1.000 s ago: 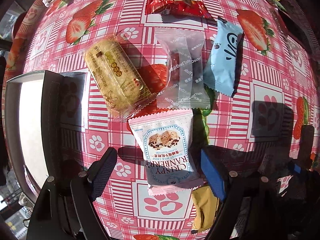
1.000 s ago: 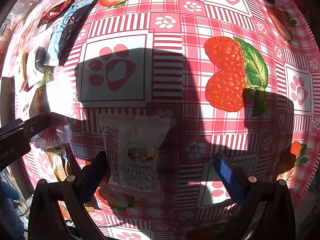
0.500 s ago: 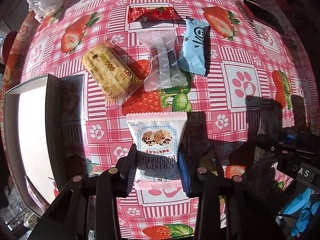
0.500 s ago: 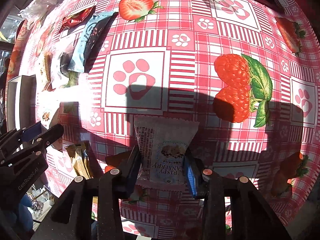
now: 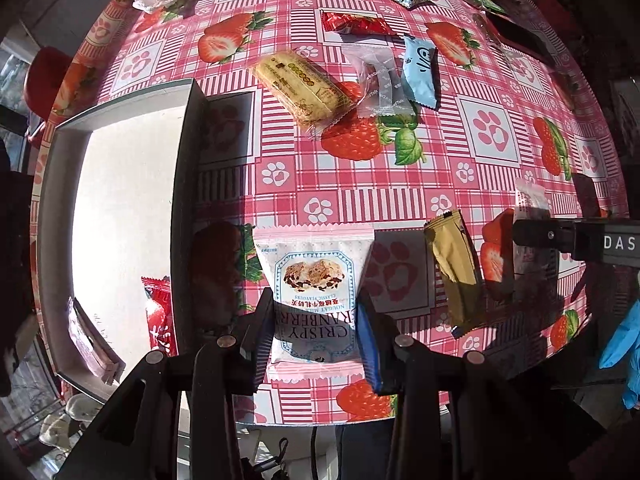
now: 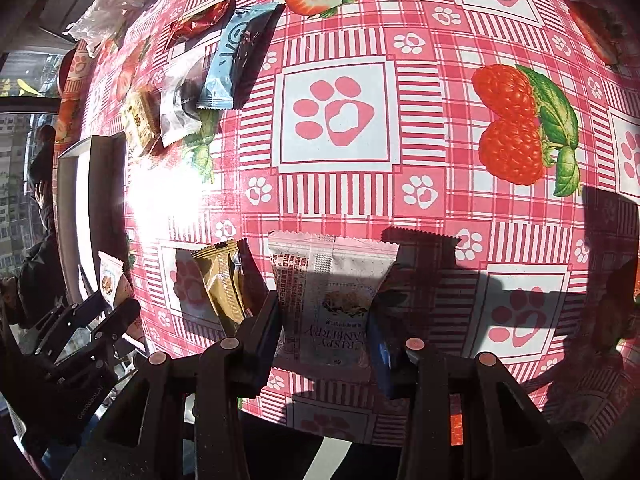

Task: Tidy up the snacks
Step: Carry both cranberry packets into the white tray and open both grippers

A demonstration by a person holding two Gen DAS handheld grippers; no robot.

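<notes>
Both grippers have just closed: my left gripper [image 5: 316, 330] pinches one cranberry packet [image 5: 314, 292], my right gripper [image 6: 326, 330] another [image 6: 330, 300], lifted, ready for the box [image 5: 120, 184] left of them.

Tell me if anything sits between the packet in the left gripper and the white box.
Nothing visible does. The left gripper holds the cranberry crisp packet just right of the white box; only the box's dark near wall separates them, and the box floor ahead is bare.

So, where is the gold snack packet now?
In the left wrist view the gold packet lies on the tablecloth, right of the cranberry packet held in the left tool.
</notes>
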